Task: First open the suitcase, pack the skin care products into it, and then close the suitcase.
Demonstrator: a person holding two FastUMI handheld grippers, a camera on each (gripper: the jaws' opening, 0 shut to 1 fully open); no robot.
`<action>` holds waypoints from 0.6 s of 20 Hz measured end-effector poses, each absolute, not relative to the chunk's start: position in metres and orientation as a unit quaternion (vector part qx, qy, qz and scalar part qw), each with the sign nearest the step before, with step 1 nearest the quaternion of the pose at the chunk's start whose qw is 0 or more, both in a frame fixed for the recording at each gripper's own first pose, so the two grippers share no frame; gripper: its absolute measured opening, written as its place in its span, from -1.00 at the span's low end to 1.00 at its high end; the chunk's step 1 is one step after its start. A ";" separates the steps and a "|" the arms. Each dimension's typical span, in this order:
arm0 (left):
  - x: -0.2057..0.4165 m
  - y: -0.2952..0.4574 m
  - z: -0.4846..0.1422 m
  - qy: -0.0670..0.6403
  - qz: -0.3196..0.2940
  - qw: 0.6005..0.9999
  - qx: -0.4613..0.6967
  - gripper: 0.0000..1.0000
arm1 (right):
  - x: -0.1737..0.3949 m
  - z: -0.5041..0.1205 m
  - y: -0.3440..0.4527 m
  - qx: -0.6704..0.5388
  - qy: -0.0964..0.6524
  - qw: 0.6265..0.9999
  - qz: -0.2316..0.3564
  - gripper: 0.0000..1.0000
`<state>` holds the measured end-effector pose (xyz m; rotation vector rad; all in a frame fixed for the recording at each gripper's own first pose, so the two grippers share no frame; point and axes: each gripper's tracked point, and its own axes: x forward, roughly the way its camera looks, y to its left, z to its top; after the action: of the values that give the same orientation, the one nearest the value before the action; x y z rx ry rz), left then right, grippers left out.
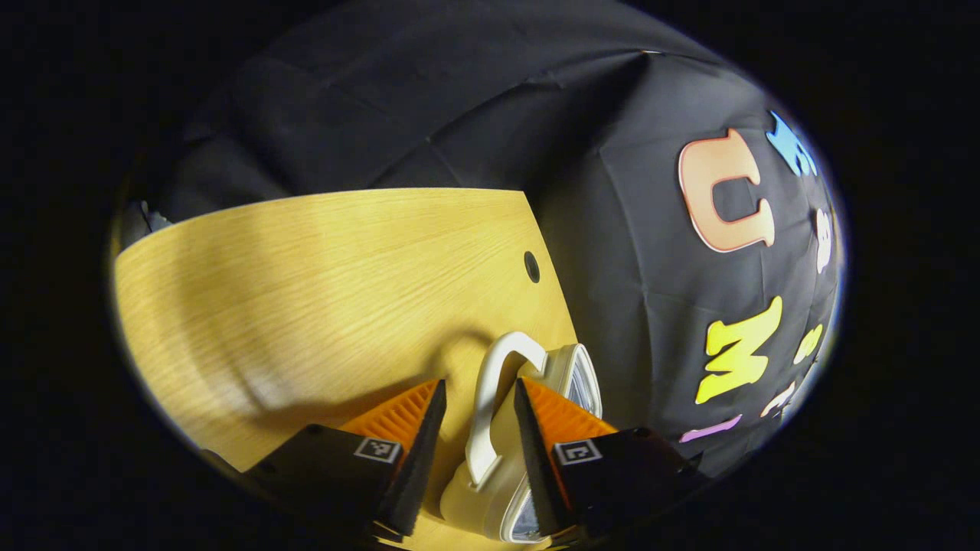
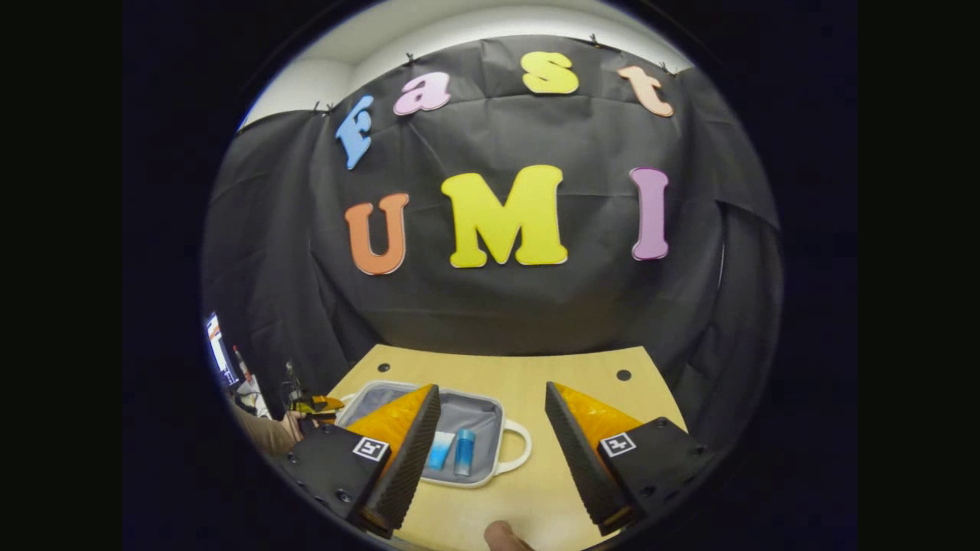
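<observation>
The left gripper (image 1: 478,417) is open, its fingers astride the handle (image 1: 490,398) of the suitcase (image 1: 528,459) on the table (image 1: 306,283); the right gripper (image 2: 490,436) hangs released above the open case (image 2: 475,417) with two bottles (image 2: 453,450) inside, so closing probably comes next, needing the lid swung over.

Black cloth wall (image 2: 490,306) behind light wood table (image 2: 566,367); white wall (image 2: 459,23) above cloth; screen (image 2: 218,348) far left.

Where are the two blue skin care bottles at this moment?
In the right gripper view, the two blue bottles lie side by side inside the open suitcase, near its handle.
</observation>
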<state>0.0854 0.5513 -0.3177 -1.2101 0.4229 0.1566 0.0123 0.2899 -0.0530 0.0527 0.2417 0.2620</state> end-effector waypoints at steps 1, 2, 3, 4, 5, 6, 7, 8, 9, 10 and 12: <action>0.088 0.547 -0.315 0.197 0.063 0.795 -0.570 -0.09 | 0.013 -0.053 0.286 0.028 0.120 0.985 0.125 0.63; 0.087 0.545 -0.316 0.202 0.066 0.796 -0.567 -0.24 | 0.013 -0.051 0.282 0.028 0.117 0.985 0.123 0.63; 0.084 0.548 -0.319 0.207 0.076 0.801 -0.557 -0.77 | 0.013 -0.049 0.278 0.027 0.113 0.986 0.119 0.63; 0.081 0.548 -0.317 0.205 0.079 0.808 -0.547 -0.66 | 0.014 -0.046 0.274 0.025 0.107 0.987 0.117 0.63; 0.085 0.547 -0.309 0.199 0.077 0.817 -0.536 -0.79 | 0.014 -0.045 0.271 0.022 0.104 0.988 0.115 0.63; 0.087 0.546 -0.299 0.193 0.073 0.827 -0.523 -0.84 | 0.013 -0.043 0.267 0.021 0.101 0.988 0.114 0.63; 0.088 0.545 -0.288 0.185 0.067 0.839 -0.508 -0.90 | 0.013 -0.040 0.265 0.025 0.096 0.988 0.114 0.63; 0.087 0.545 -0.277 0.179 0.061 0.847 -0.496 -0.92 | 0.012 -0.036 0.262 0.028 0.091 0.989 0.114 0.56; 0.089 0.542 -0.264 0.173 0.057 0.854 -0.487 -0.94 | 0.013 -0.032 0.258 0.030 0.085 0.989 0.118 0.63; 0.089 0.540 -0.247 0.165 0.050 0.860 -0.479 -0.94 | 0.014 -0.027 0.254 0.030 0.078 0.989 0.120 0.63; 0.091 0.529 -0.211 0.149 0.034 0.878 -0.454 -0.94 | 0.015 -0.018 0.245 0.033 0.064 0.990 0.125 0.63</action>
<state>0.0913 0.5290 -0.2114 -0.9471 0.3116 0.0700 0.0154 0.2450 -0.0183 0.0664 0.1290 0.2510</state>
